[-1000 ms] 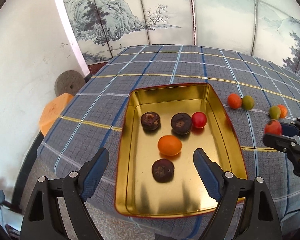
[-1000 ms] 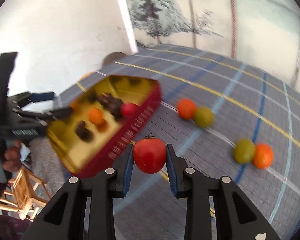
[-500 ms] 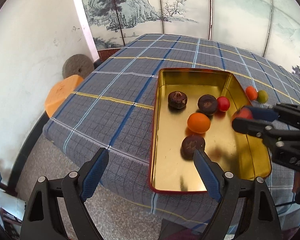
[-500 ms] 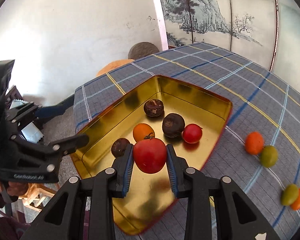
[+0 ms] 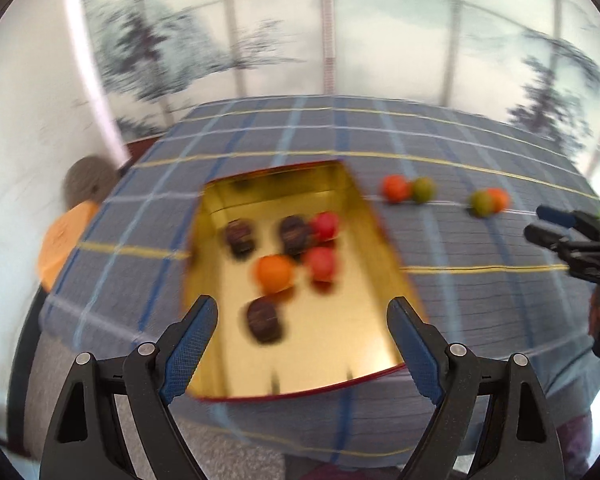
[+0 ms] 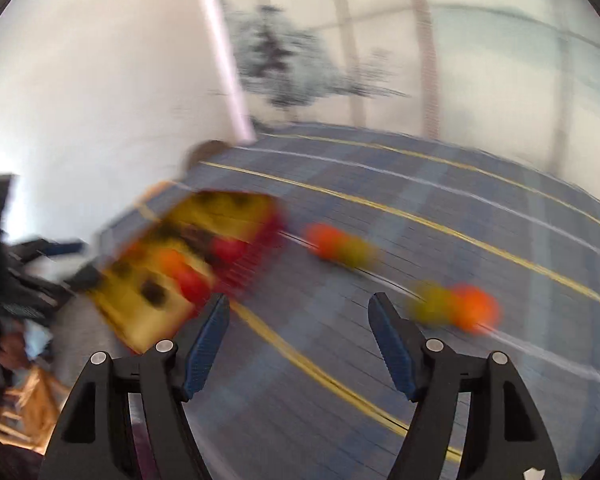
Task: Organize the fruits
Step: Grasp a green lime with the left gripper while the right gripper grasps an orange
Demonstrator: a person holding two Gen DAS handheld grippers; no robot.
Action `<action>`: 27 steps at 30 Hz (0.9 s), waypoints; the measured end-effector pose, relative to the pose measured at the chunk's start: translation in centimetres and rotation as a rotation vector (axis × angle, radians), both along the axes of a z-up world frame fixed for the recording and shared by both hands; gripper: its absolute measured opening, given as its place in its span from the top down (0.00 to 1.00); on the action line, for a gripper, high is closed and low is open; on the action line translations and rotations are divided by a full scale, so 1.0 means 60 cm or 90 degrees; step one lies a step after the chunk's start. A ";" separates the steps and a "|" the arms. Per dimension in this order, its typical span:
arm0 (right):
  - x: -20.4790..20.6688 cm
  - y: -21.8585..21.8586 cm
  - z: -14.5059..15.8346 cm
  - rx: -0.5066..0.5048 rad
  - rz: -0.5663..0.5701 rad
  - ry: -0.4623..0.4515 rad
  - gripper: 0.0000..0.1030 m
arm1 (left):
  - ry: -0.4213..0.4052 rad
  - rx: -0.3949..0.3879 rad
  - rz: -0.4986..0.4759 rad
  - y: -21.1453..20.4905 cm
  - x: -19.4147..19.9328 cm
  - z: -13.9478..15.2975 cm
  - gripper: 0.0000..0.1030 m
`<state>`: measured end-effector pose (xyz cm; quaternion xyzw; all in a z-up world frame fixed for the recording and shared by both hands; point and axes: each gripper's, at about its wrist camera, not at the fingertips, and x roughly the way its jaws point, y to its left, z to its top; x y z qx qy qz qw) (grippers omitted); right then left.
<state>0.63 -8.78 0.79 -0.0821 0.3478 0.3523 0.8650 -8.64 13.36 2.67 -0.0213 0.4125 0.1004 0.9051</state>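
- My left tool [image 5: 302, 330] hung over the near end of the gold tray [image 5: 332, 356], its blue pads spread wide with nothing between them.
- My right tool [image 6: 298, 326] was empty too — its jaws were opening, and only plaid cloth showed in the gap.
- From the left wrist view, the tray sat on the worktop [image 5: 480, 300] and held seven fruits: three dark brown ones (blurred, so I could not name them), one orange fruit [image 5: 274, 274] and two red ones.
- The nearer red fruit [image 5: 320, 263] lay just beside the orange fruit; the farther red fruit [image 5: 325, 226] sat against a dark fruit [image 5: 294, 232] toward the tray's back.
- Another dark fruit [image 5: 240, 234] lay left of that pair, and the third dark fruit [image 5: 264, 320] was nearest my left tool.
- Outside the tray, on the cloth to its right, two pairs waited: an orange fruit on the cloth [image 5: 396, 188] touching a green fruit [image 5: 423, 189], and farther right a second green fruit [image 5: 482, 202] touching a second orange fruit on the cloth [image 5: 499, 199].
- The right wrist view was heavily smeared — I could make out the tray at left and the same two pairs on the worktop, little more.
- The right tool also showed at the right edge of the left wrist view, well clear of the tray.
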 end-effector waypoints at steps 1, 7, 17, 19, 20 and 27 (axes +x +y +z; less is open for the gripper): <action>0.007 -0.032 -0.011 -0.023 -0.029 -0.001 0.33 | 0.000 -0.014 -0.023 -0.016 0.013 0.004 0.16; 0.032 -0.185 -0.047 -0.089 -0.147 0.001 0.33 | 0.010 -0.076 -0.117 -0.105 0.104 0.017 0.24; 0.051 -0.280 -0.053 0.042 -0.179 0.058 0.31 | 0.022 -0.057 -0.311 -0.238 0.256 -0.021 0.31; 0.052 -0.280 -0.052 0.054 -0.172 0.060 0.30 | 0.038 -0.029 -0.373 -0.260 0.284 -0.038 0.31; 0.052 -0.280 -0.052 0.059 -0.168 0.060 0.29 | 0.050 -0.020 -0.387 -0.267 0.296 -0.044 0.31; 0.048 -0.282 -0.050 0.079 -0.152 0.061 0.25 | 0.115 0.012 -0.480 -0.299 0.373 -0.073 0.32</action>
